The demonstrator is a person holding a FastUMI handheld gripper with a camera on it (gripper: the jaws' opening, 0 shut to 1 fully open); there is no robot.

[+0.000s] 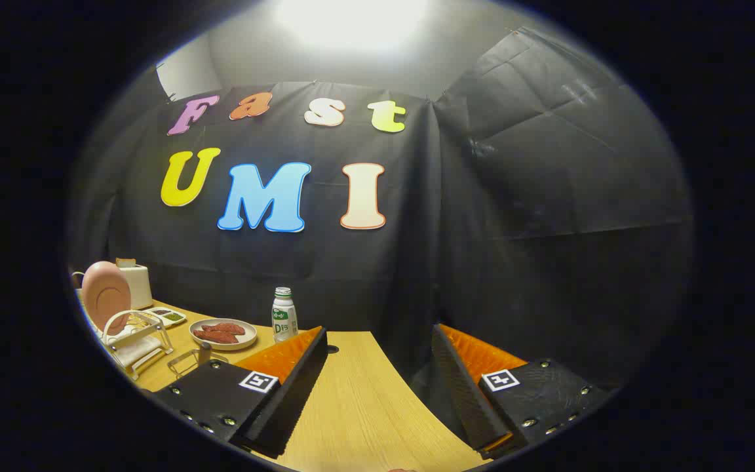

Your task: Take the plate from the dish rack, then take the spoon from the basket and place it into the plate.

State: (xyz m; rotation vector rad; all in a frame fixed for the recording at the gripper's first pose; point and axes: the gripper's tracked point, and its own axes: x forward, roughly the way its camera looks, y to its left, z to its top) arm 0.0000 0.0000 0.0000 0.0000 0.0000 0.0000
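Observation:
A pink plate (105, 293) stands upright in a white wire dish rack (134, 341) far off to the left of my fingers. Just right of the rack, partly behind my left finger, is a wire basket (189, 361) with a spoon handle (205, 349) sticking up from it. My gripper (377, 367) is open above the wooden table (364, 406), with nothing between the fingers. It points at the black cloth wall, well to the right of the rack and basket.
Beyond the basket sits a shallow dish of reddish food (223, 334), a white bottle (284, 315) beside it, a small tray (171, 316) and a white toaster (135, 283) behind the rack. The table's far edge meets the cloth wall just ahead.

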